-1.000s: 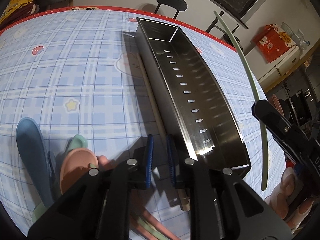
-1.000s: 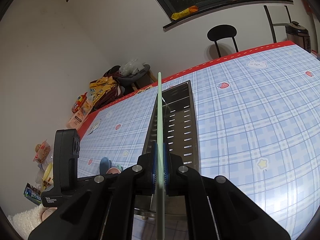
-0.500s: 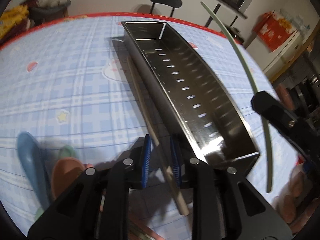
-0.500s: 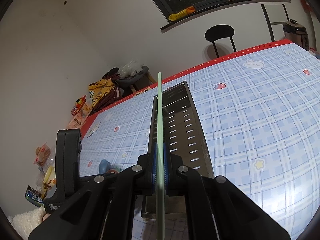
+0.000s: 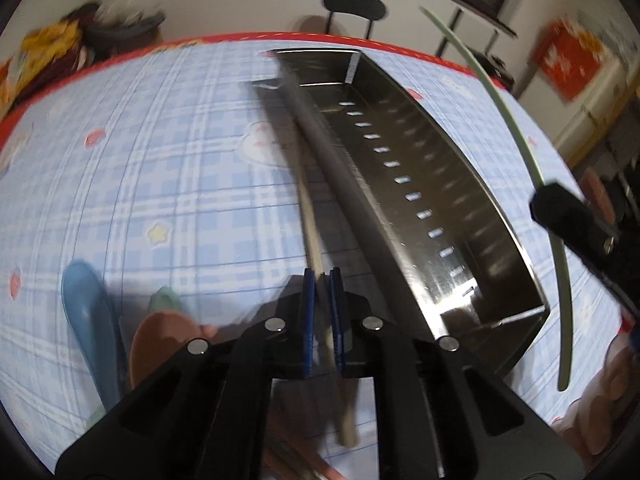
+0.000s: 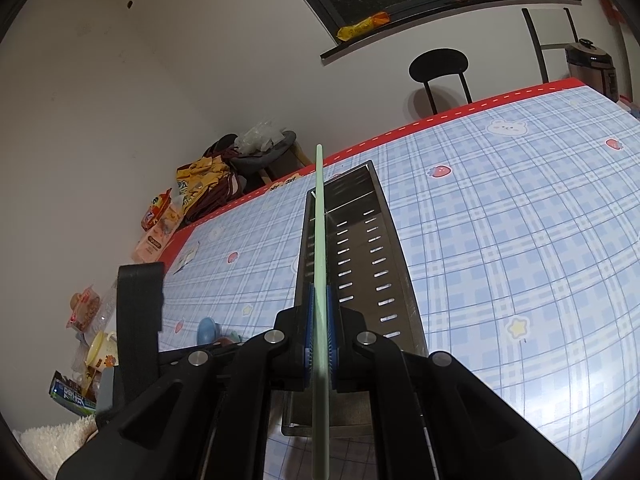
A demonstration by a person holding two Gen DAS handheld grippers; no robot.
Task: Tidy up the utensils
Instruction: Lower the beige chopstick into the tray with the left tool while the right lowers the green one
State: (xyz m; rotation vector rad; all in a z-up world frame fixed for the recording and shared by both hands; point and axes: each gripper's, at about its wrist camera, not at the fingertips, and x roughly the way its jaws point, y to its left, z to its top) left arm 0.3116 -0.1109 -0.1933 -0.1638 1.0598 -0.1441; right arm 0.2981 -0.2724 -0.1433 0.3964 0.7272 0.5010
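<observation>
A long steel slotted tray (image 5: 420,184) lies on the blue checked tablecloth; it also shows in the right wrist view (image 6: 360,264). A beige chopstick (image 5: 308,208) lies along the tray's left side. My left gripper (image 5: 322,280) has closed around its near part. My right gripper (image 6: 319,292) is shut on a pale green chopstick (image 6: 320,220) and holds it in the air above the tray's near end; the stick also shows at the right of the left wrist view (image 5: 520,140).
A blue spoon (image 5: 86,312), a pink spoon (image 5: 154,344) and a green one (image 5: 168,298) lie at the near left. More chopsticks lie under the left gripper. A black chair (image 6: 440,64) stands beyond the table's red edge (image 6: 440,118). Clutter sits on the floor at left.
My left gripper has moved over the beige chopstick and its jaws have closed from open onto it. The right gripper holds the green chopstick almost still.
</observation>
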